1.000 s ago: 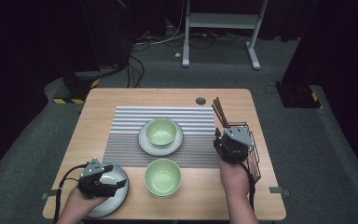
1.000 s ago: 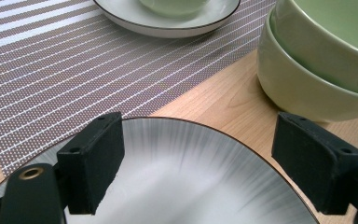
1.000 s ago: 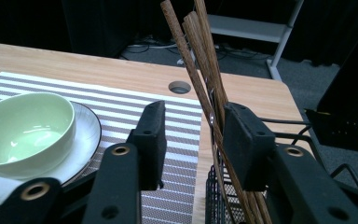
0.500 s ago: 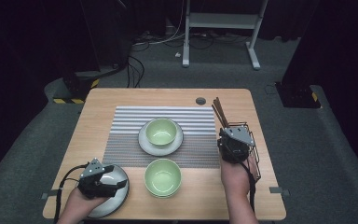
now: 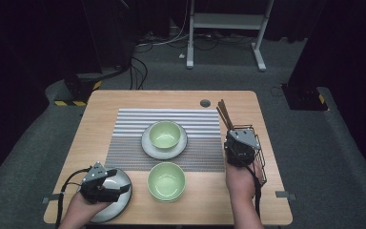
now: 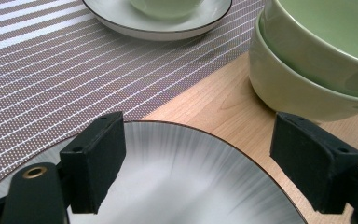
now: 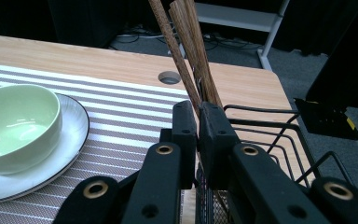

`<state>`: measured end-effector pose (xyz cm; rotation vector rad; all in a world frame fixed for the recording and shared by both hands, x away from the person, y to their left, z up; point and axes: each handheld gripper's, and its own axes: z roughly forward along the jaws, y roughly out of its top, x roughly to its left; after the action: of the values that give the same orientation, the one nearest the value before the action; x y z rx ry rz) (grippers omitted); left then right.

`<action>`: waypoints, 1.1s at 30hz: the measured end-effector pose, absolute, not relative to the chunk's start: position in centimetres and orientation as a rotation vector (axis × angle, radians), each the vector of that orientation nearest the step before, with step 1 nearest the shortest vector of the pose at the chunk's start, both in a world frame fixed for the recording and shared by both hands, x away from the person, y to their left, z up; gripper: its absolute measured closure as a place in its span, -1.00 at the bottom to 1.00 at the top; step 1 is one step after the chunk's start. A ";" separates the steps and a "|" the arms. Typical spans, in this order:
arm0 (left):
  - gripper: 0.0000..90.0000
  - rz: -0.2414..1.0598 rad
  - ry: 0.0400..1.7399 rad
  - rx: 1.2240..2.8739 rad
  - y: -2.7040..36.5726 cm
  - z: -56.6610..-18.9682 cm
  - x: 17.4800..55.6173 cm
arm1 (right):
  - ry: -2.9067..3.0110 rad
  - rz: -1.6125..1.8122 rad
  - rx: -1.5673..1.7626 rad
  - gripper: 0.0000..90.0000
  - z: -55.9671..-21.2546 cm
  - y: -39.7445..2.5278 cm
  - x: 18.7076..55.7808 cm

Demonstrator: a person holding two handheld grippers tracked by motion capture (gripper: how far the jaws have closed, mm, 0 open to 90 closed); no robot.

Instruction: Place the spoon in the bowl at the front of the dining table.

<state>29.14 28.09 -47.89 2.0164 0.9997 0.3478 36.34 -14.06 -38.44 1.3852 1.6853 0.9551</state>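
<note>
Compared with the earlier high-view frames, the right gripper (image 5: 240, 145) has shifted slightly along the wire basket (image 5: 259, 157); the left gripper (image 5: 101, 183) has held its position over the grey plate (image 5: 121, 200).

Left gripper: jaws spread wide, empty, poised just above the near rim of the grey plate, one jaw to each side. It is not possible to tell whether the jaws touch the plate. Two stacked green bowls (image 5: 166, 181) stand just beside this plate, at the near edge of the striped placemat (image 5: 128, 129).

Right gripper: jaws narrowed onto the wooden chopsticks (image 7: 186, 51), which stand tilted in the wire basket at the table's right edge.

Farther off, a third green bowl (image 5: 165, 134) sits on a white plate (image 5: 147, 145) at mid-mat. No legible writing or brand marks.
</note>
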 end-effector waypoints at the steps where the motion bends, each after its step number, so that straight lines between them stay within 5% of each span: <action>1: -0.59 0.348 1.000 2.016 28.1 -47.9 29.1 | 1.683 0.957 1.382 0.89 -38.4 -14.1 36.3; 33: -0.57 0.352 1.005 2.004 28.3 -47.9 29.2 | 1.631 1.021 1.214 0.97 -37.1 -14.0 34.4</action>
<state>29.19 28.25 -47.89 2.0045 1.0048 0.3522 34.37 -13.98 -37.11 1.2138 1.6309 1.0211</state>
